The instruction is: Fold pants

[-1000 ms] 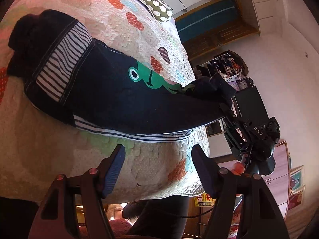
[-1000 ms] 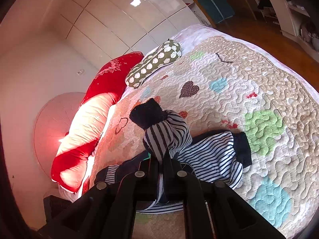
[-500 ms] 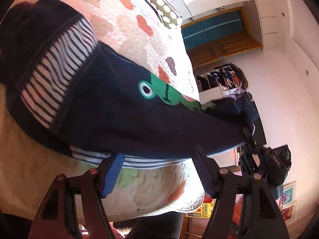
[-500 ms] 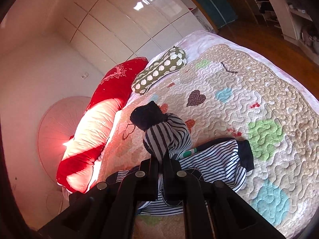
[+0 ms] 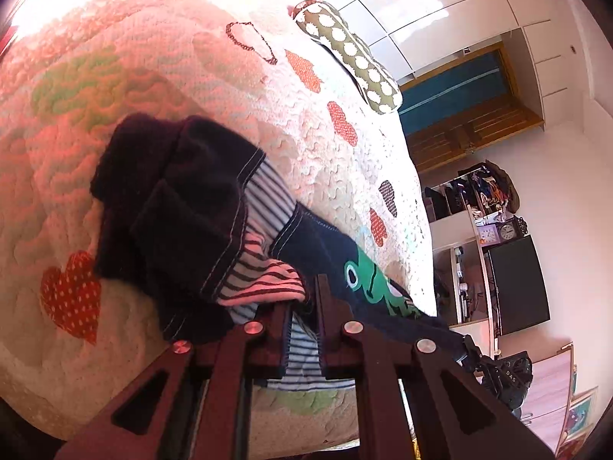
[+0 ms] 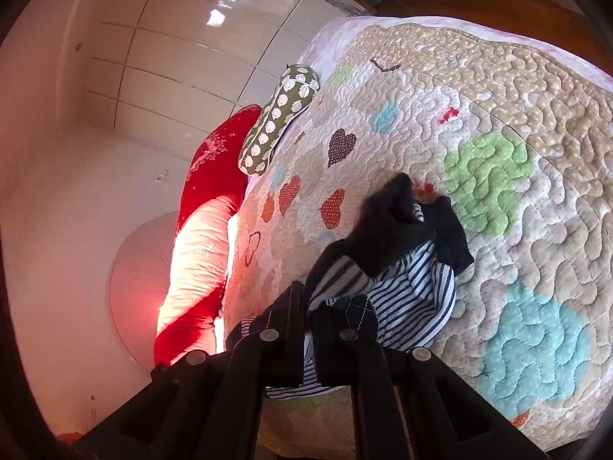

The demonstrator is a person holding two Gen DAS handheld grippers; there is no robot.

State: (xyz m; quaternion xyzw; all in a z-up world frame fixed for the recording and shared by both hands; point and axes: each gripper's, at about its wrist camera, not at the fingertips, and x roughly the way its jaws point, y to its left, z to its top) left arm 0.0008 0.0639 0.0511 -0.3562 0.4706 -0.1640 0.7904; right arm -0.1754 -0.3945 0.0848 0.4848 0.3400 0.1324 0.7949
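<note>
The pants (image 5: 199,207) are dark navy with striped panels and a green frog patch (image 5: 369,283). They lie bunched on a quilted bedspread (image 5: 115,69). My left gripper (image 5: 304,306) is shut on the striped fabric near the waist. In the right wrist view the pants (image 6: 413,268) lie crumpled with dark cuffs up, and my right gripper (image 6: 308,306) is shut on their striped edge. The other gripper (image 5: 498,372) shows at the lower right of the left wrist view, holding the far end of the navy cloth.
A green spotted pillow (image 6: 279,115) and a red and white bolster (image 6: 207,230) lie at the head of the bed. Shelves, a dark monitor (image 5: 517,283) and a wooden door (image 5: 459,107) stand past the bed's edge. The quilt (image 6: 517,153) spreads to the right.
My left gripper moved forward onto the pants and shut on the striped fabric. The pants went from stretched out to bunched up. My right gripper stayed shut on them and swung the cloth over.
</note>
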